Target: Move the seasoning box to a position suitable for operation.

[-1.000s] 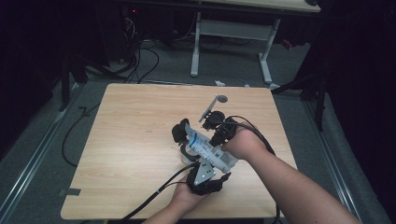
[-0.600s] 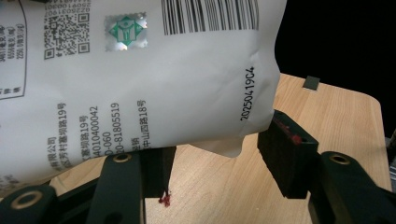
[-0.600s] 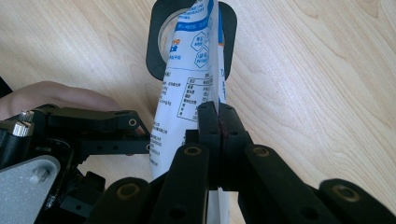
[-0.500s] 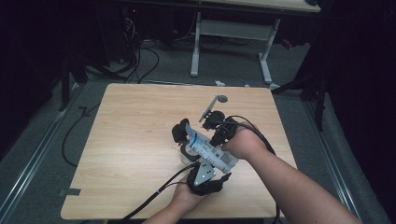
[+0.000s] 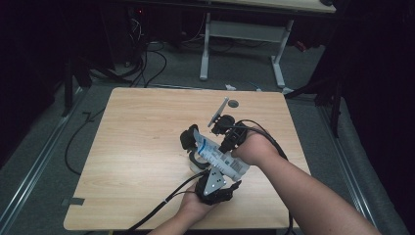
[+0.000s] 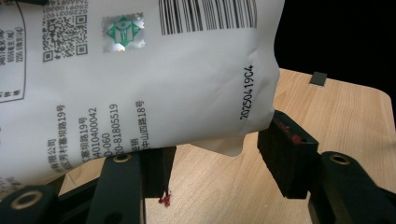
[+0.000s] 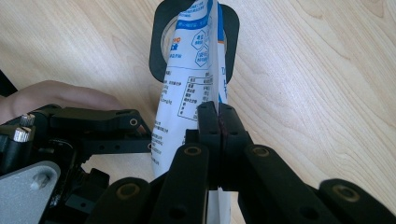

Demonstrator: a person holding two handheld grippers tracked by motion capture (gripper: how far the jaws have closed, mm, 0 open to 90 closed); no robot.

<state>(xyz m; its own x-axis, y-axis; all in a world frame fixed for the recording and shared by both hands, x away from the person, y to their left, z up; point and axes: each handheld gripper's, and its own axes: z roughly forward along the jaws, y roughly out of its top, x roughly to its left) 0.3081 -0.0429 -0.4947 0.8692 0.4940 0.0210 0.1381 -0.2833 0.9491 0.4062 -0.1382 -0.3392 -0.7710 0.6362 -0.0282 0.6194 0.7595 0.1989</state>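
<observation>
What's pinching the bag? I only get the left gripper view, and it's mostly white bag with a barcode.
Observer: The right gripper pinches it, with its jaws shut flat on the bag.
Operator: What's behind the bag?
Observer: A black ring lies on the table, at the bag's far end.
Operator: What colour is the other side?
Observer: White too, with blue print.
Operator: Where on the table are we?
Observer: In the high view, the bag is over the near half, right of the middle.
</observation>
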